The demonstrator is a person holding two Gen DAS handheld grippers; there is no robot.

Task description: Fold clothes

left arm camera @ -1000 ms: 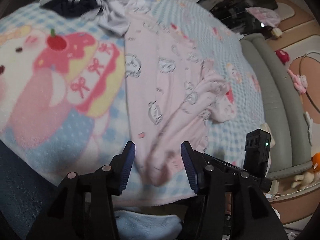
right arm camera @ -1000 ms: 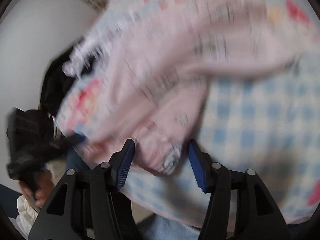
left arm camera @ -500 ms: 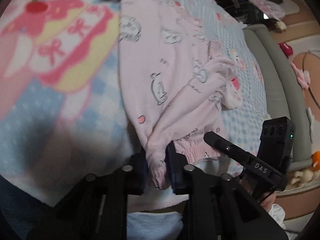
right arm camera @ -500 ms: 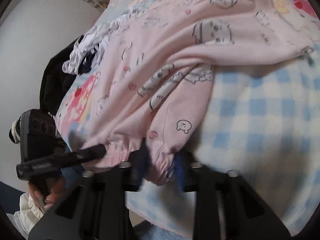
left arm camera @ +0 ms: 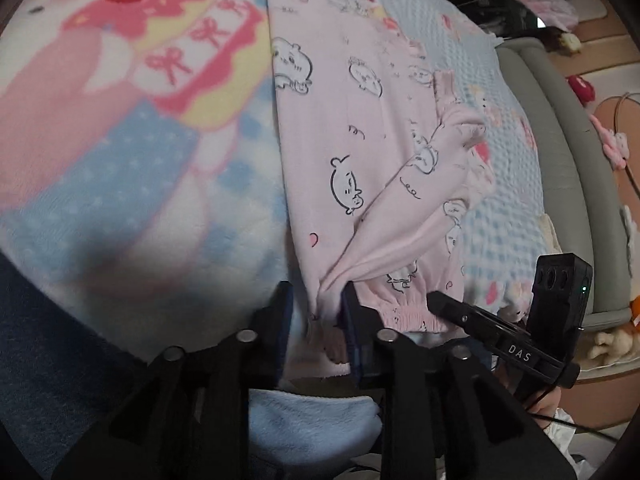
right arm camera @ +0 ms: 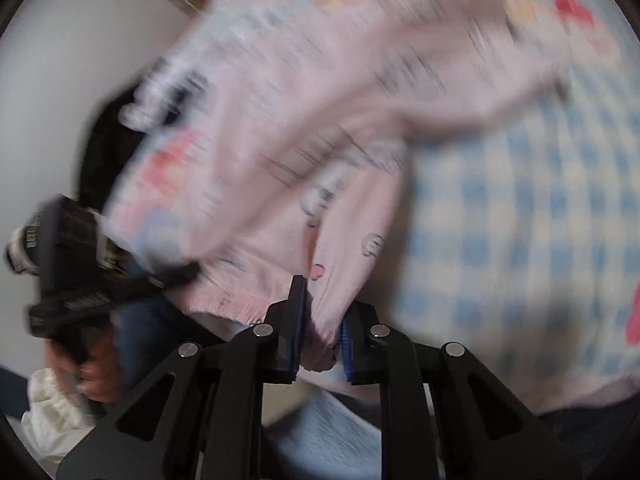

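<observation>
We see the pink pajama pants spread on the bed's cartoon blanket. Our left gripper has its fingers pinching the waistband corner; our right gripper pinches the other waistband corner, in a blurred view.

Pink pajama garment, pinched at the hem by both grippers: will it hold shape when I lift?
Probably not. The pink pajama garment already bunches into creases at the left gripper, so expect sagging. The right gripper grips a thick fold; likely secure. Its sleeve may trail.
</observation>
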